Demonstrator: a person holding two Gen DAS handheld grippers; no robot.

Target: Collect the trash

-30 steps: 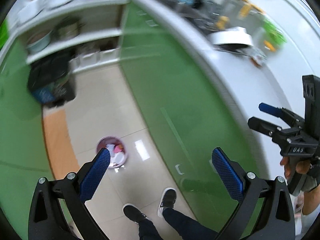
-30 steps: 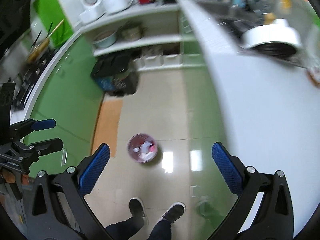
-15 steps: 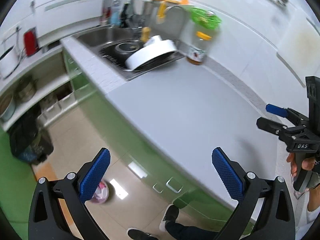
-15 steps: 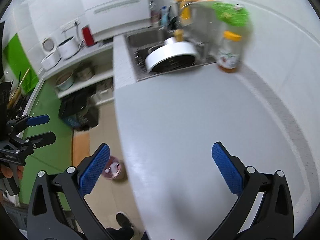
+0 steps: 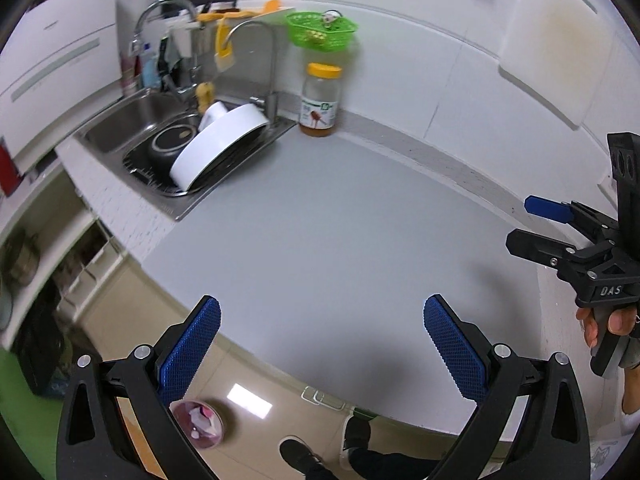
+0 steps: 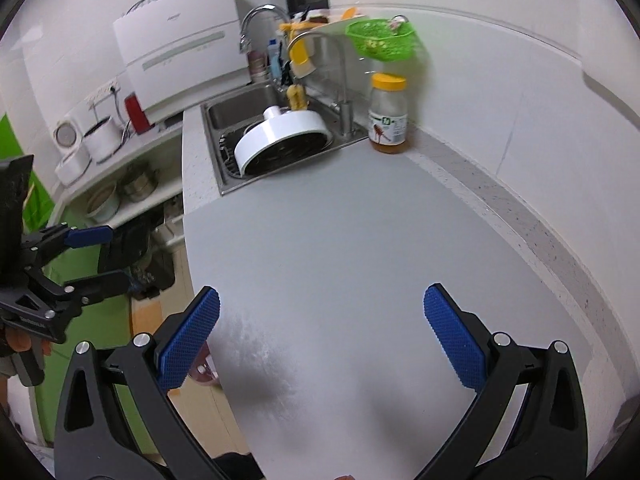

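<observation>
My left gripper is open and empty, held above the front edge of the grey countertop. My right gripper is open and empty over the same countertop. Each gripper shows in the other's view, the right one and the left one, both open. A small pink trash bin with paper scraps stands on the floor below the counter; its edge peeks out in the right wrist view. No loose trash shows on the countertop.
A steel sink at the counter's far left holds a white pan and a dark pan. A yellow-lidded jar stands by the wall under a green basket. Shelves with pots and a black bag lie beyond.
Both grippers have swung up from facing the floor and bin to facing the countertop and sink. Both stayed open and empty.
</observation>
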